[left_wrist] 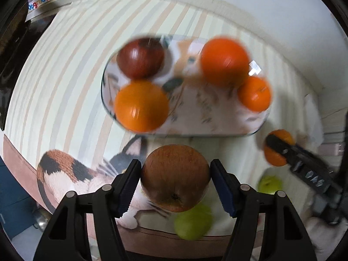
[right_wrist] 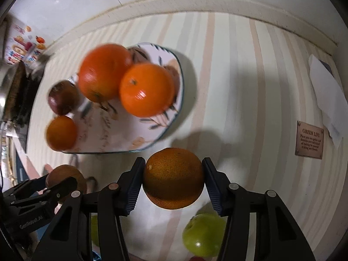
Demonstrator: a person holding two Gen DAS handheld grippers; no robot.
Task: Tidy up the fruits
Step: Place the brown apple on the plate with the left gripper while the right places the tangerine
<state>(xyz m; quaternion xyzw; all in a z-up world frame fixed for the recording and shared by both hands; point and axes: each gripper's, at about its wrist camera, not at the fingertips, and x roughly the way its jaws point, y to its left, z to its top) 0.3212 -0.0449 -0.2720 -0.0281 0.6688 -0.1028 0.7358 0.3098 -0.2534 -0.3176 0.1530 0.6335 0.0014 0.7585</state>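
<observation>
Left gripper [left_wrist: 175, 181] is clamped on a brownish-red apple [left_wrist: 175, 177], both pads against its sides, stem end facing the camera. Apple hangs above the table edge, just short of the plate [left_wrist: 217, 126].

Right gripper [right_wrist: 173, 179] is clamped on an orange [right_wrist: 173, 178], pads pressing left and right of it. In the left wrist view the same gripper shows at the right edge, its orange partly hidden behind one finger. In the right wrist view the left gripper and its apple sit at lower left.

Plate is oval, white with a leaf print and dark rim, resting on a striped tablecloth [left_wrist: 65, 65]. It holds four fruits:
- dark red apple [left_wrist: 140, 57] at far left
- orange fruit [left_wrist: 141, 105] just in front of it, touching or nearly so
- large orange fruit [left_wrist: 225, 62] at far right
- smaller orange fruit [left_wrist: 254, 93] against it, on the right rim

Centre of the plate is bare.

Two green apples lie below the grippers: one [left_wrist: 192, 223] under the held apple, partly hidden; the other [right_wrist: 203, 235] under the right gripper's right finger.

Also there: a cat-print fabric [left_wrist: 63, 171] at the near table edge, a small brown plaque [right_wrist: 310, 139] reading "GREEN LIFE", and white paper [right_wrist: 328, 95] beyond it. Both views are motion-blurred.
</observation>
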